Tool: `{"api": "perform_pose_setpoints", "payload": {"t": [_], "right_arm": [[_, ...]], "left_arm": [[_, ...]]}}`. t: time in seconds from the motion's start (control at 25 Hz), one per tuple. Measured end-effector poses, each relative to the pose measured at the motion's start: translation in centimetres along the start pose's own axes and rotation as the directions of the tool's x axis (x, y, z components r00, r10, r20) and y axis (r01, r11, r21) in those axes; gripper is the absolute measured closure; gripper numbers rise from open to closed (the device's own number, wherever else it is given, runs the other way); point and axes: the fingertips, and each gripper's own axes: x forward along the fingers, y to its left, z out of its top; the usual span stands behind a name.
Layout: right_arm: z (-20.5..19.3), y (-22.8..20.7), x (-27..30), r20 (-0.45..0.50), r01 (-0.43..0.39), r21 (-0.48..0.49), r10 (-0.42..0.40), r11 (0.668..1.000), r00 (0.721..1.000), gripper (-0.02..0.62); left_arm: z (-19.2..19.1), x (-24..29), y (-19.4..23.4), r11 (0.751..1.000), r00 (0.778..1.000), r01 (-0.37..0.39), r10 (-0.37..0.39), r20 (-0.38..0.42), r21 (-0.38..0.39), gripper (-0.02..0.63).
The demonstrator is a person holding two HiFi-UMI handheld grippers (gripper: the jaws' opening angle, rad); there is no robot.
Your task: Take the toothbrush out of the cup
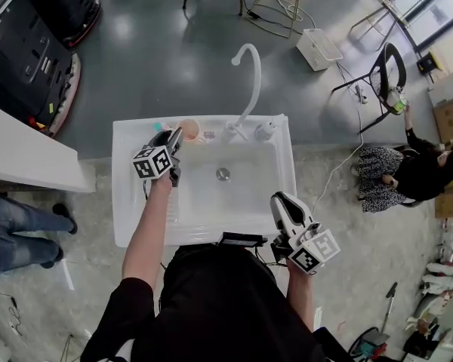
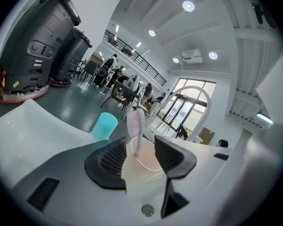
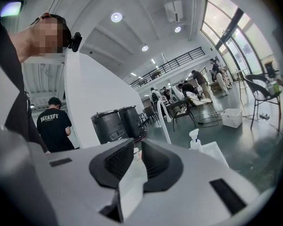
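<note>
A pink cup [image 2: 144, 160] stands on the back rim of the white sink [image 1: 136, 202], and a pink-headed toothbrush [image 2: 134, 124] stands upright in it. In the head view the same cup [image 1: 189, 130] is just right of my left gripper [image 1: 175, 136]. In the left gripper view, the left gripper [image 2: 139, 147] is open, with its pads on either side of the cup's near wall; I cannot tell if they touch it. My right gripper [image 1: 279, 202] hangs over the sink's front right corner, far from the cup. In its own view the right gripper [image 3: 136, 154] has its jaws nearly together, with nothing between them.
A teal cup [image 2: 105, 126] stands just left of the pink one. A tall white faucet [image 1: 251, 74] and a soap dispenser [image 1: 265, 130] are on the back rim to the right. Floor-cleaning machines [image 2: 37, 46] stand behind on the left. A person [image 1: 415, 172] crouches at the far right.
</note>
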Motion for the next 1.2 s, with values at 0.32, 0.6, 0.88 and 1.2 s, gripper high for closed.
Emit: {"api": "perform_pose_setpoints", "payload": {"t": [0.32,0.6,0.88,1.2], "right_arm": [[0.1,0.1,0.1,0.003,-0.008,0.0,0.008,1.0,1.0,0.557],[0.1,-0.2,0.0,0.012,-0.018,0.007,0.018,1.0,1.0,0.557],[0.0,-0.4,0.0,0.017,-0.03,0.017,0.03,0.999,0.999,0.557],[0.3,-0.3,0.8,0.025,-0.072,0.014,0.072,0.997,0.997,0.557]], "left_arm": [[0.7,-0.3,0.1,0.999,0.999,-0.037,0.036,0.026,0.029,0.567],[1.8,-0.9,-0.6,0.998,0.997,-0.037,0.034,0.07,0.046,0.572],[4.1,-2.3,-1.8,0.998,0.993,-0.026,0.018,0.118,0.066,0.572],[7.3,-5.3,-6.6,0.992,0.981,0.051,-0.072,0.179,0.118,0.574]]}}
